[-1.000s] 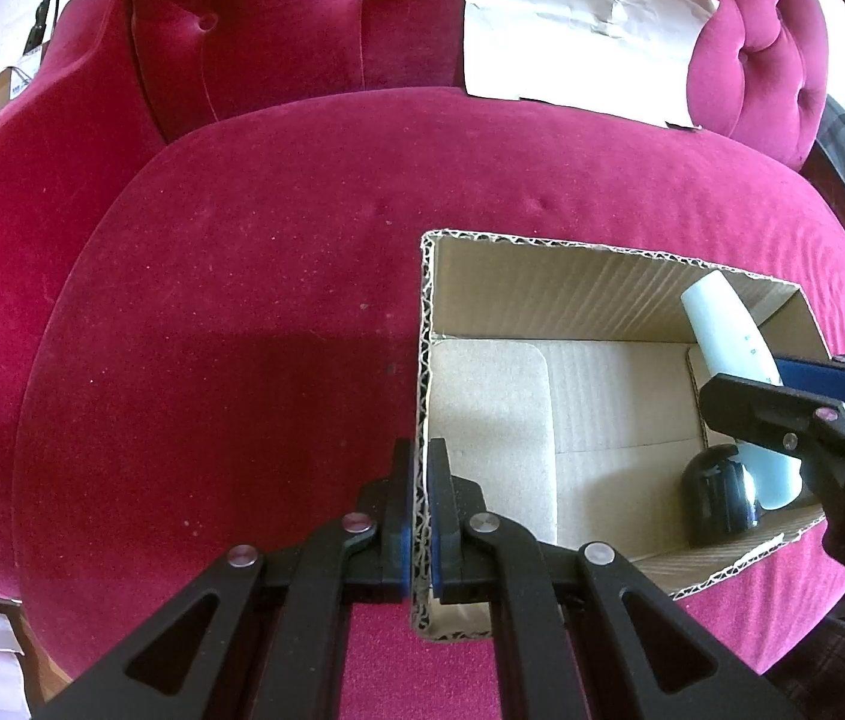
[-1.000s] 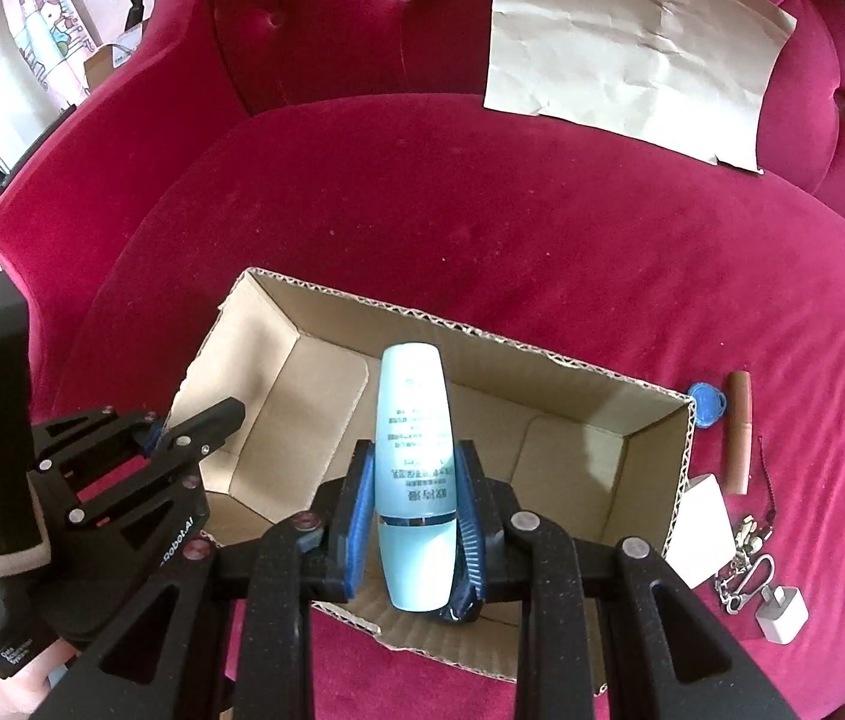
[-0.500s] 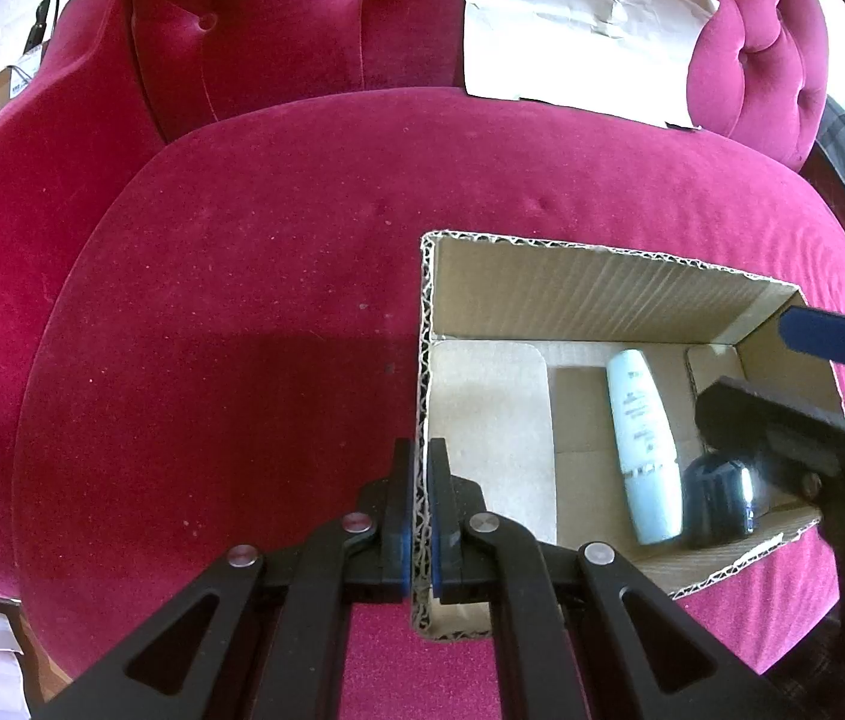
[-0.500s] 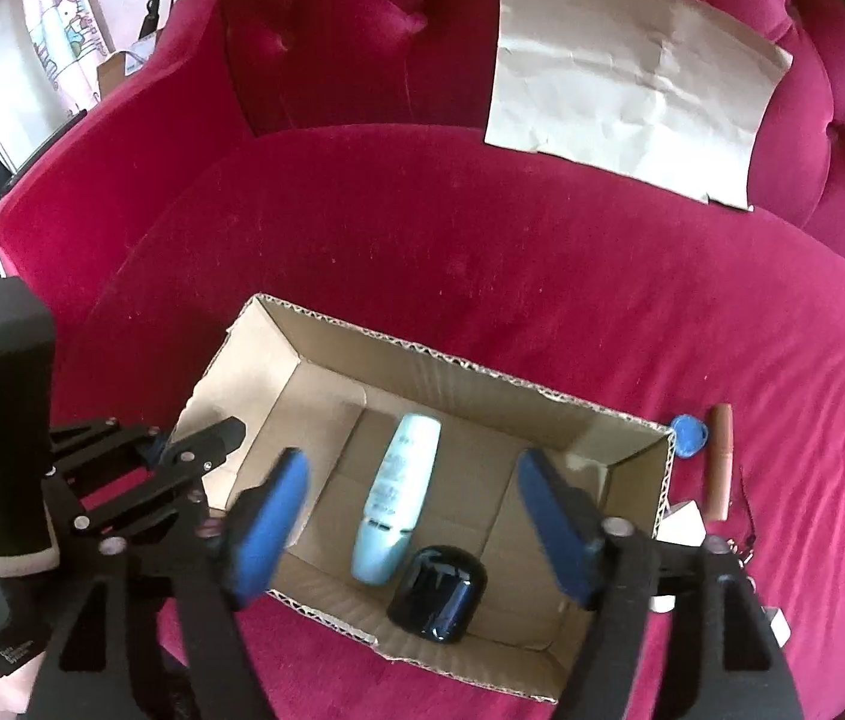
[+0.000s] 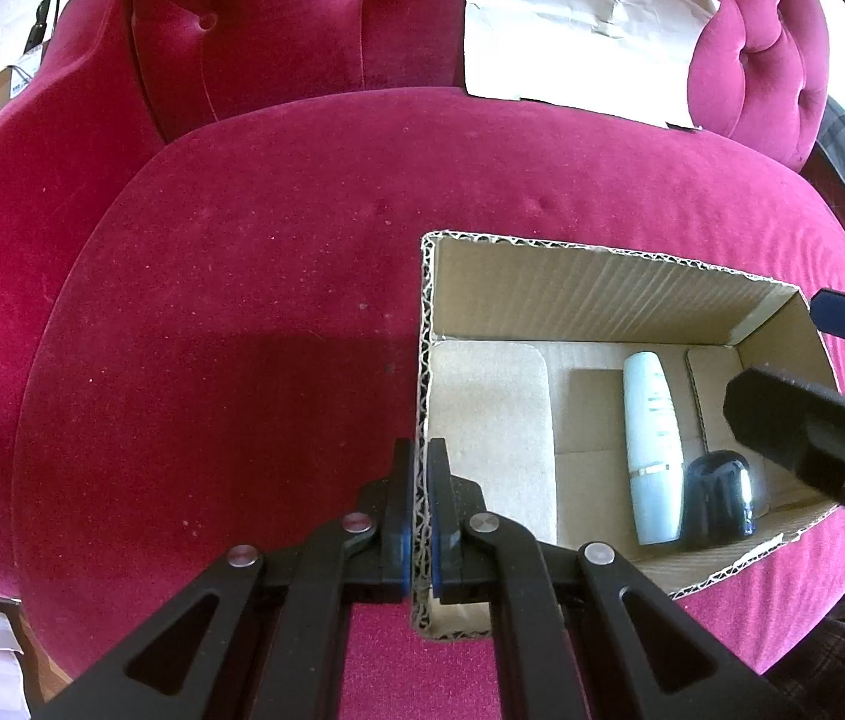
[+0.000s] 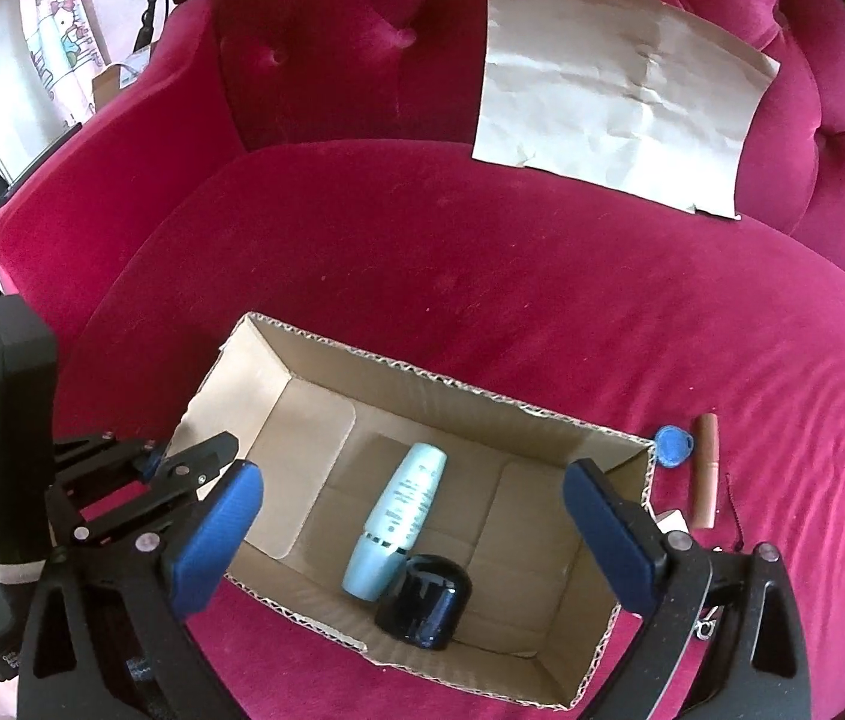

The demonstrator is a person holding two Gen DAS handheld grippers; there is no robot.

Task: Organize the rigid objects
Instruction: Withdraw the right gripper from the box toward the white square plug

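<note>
Right gripper [image 6: 410, 516] gaped wide, empty, above cardboard box [image 6: 422, 372]; left gripper [image 5: 419, 516] pinched box wall. Next: lift clear, approach brown tube [image 6: 707, 471] squarely.

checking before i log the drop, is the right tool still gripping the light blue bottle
No, the right tool is open and the light blue bottle lies on the cardboard box floor.

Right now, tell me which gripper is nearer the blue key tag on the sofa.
Right. The right gripper hangs open over the cardboard box, the blue key tag just beyond its right finger. The left gripper clamps the box's far wall.
</note>
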